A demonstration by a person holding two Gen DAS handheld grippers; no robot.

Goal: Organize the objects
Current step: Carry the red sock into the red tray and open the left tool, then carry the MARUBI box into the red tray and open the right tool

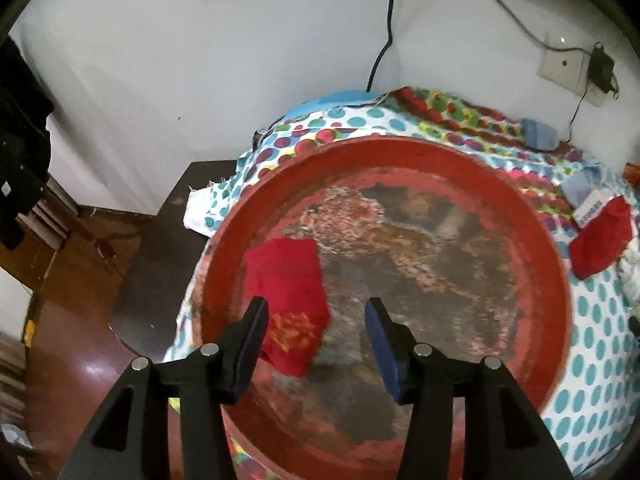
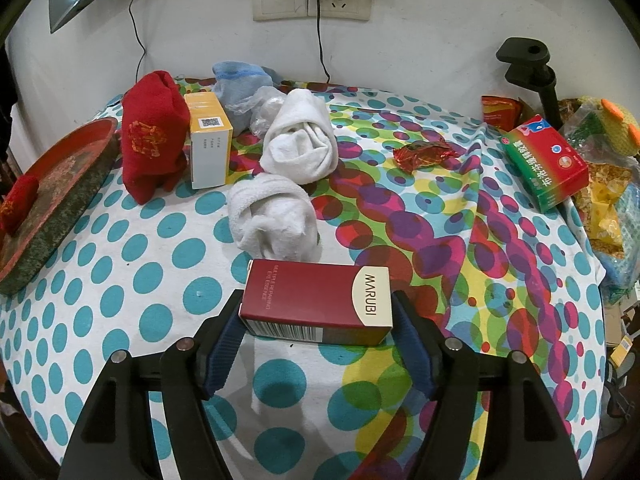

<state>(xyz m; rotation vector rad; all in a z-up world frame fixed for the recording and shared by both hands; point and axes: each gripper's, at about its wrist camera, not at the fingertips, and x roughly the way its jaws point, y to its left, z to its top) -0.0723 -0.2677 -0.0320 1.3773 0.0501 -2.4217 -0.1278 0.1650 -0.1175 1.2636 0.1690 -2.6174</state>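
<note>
In the left wrist view my left gripper [image 1: 316, 308] stands open over a worn round red tray [image 1: 400, 152]. A folded red sock [image 1: 288, 288] with yellow print lies in the tray, partly between the fingers, and no pad touches it. In the right wrist view my right gripper [image 2: 318, 304] is shut on a maroon MARUBI box [image 2: 312, 292], a pad on each end. The box hangs just above the dotted cloth [image 2: 120, 280]. The tray [image 2: 60, 200] with its sock [image 2: 18, 200] lies at the far left.
On the cloth stand a second red sock [image 2: 154, 140], a yellow-and-white box [image 2: 210, 144], two rolled white socks [image 2: 300, 140], a blue cloth [image 2: 240, 84], a red wrapper [image 2: 424, 154] and a green-and-red box [image 2: 546, 160]. A black clamp stand [image 2: 528, 68] and snack bags [image 2: 600, 200] crowd the right edge.
</note>
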